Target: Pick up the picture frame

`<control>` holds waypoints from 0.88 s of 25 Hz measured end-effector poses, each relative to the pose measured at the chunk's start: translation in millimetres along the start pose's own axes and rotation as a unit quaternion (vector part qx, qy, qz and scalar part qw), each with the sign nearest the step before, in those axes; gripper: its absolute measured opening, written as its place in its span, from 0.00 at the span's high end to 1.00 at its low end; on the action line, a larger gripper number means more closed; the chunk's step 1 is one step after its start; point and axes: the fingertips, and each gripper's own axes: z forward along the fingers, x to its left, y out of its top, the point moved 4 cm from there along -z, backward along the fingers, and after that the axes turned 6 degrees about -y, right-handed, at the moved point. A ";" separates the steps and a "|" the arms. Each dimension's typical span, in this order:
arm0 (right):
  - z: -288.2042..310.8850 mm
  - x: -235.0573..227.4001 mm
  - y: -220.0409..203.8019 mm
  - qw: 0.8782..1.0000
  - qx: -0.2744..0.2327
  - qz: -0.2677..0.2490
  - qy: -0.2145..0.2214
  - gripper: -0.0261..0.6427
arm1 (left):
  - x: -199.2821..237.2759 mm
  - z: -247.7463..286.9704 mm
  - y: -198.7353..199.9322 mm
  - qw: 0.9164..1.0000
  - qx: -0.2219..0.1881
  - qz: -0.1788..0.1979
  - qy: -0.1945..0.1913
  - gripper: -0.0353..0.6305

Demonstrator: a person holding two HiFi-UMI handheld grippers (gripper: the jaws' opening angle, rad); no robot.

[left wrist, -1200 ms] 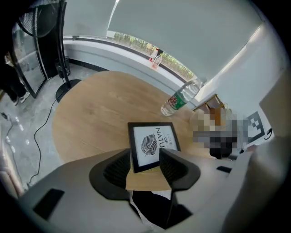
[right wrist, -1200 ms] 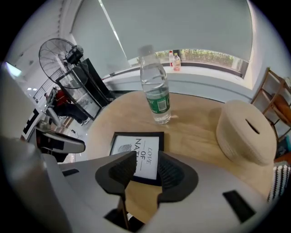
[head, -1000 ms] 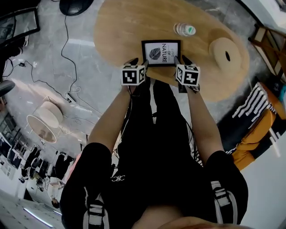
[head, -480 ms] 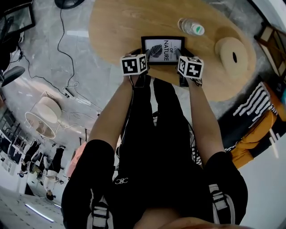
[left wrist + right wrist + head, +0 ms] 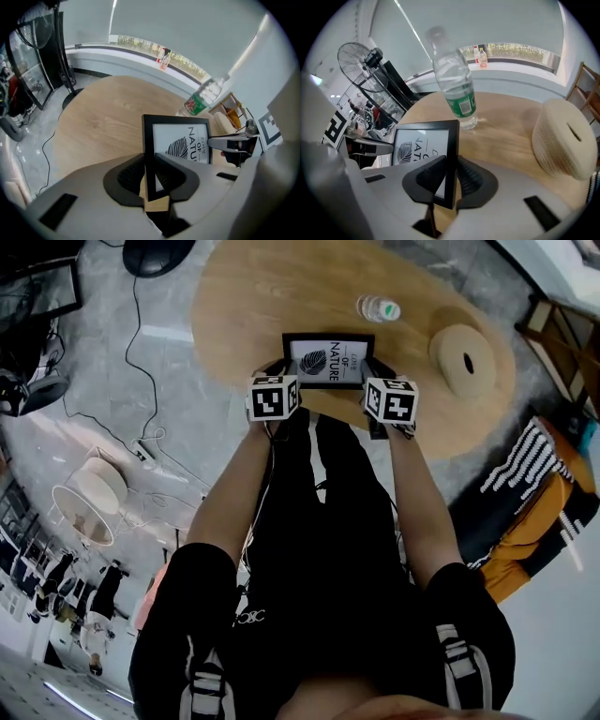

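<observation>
- A round wooden table (image 5: 253, 296) is seen on a grey floor with trailing cables.
- The picture frame (image 5: 328, 360), black with a leaf print, is found at the table's near edge, between the two grippers.
- Its left side is pinched by the closing jaws of the left gripper (image 5: 151, 176).
- Its right side is pinched by the closing jaws of the right gripper (image 5: 450, 180).
- A water bottle (image 5: 378, 307) and a round woven object (image 5: 464, 357) are set further back on the table.

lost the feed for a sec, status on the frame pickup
Left hand-held gripper, right hand-held gripper closing on picture frame sides. Water bottle behind, not blocking.
</observation>
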 end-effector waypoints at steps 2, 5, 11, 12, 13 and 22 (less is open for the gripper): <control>-32.7 13.5 18.7 1.000 -0.024 -0.006 0.000 0.82 | -7.8 -35.8 15.4 1.000 -0.025 0.006 -0.001 0.82; -95.4 29.5 41.0 0.998 -0.054 -0.019 0.005 0.83 | -32.6 -95.6 32.4 0.998 -0.056 0.017 0.004 0.82; -217.5 69.9 126.1 0.983 -0.166 -0.070 0.017 0.83 | -76.2 -224.2 94.4 0.983 -0.170 0.061 0.032 0.82; -238.3 79.4 138.6 0.979 -0.188 -0.080 0.017 0.83 | -81.9 -246.8 101.3 0.980 -0.186 0.065 0.038 0.82; -258.0 89.0 152.3 0.973 -0.212 -0.090 0.017 0.83 | -86.4 -268.5 109.4 0.976 -0.204 0.069 0.043 0.82; -426.9 150.1 224.7 0.912 -0.384 -0.137 0.045 0.83 | -141.0 -448.5 168.1 0.924 -0.353 0.125 0.073 0.82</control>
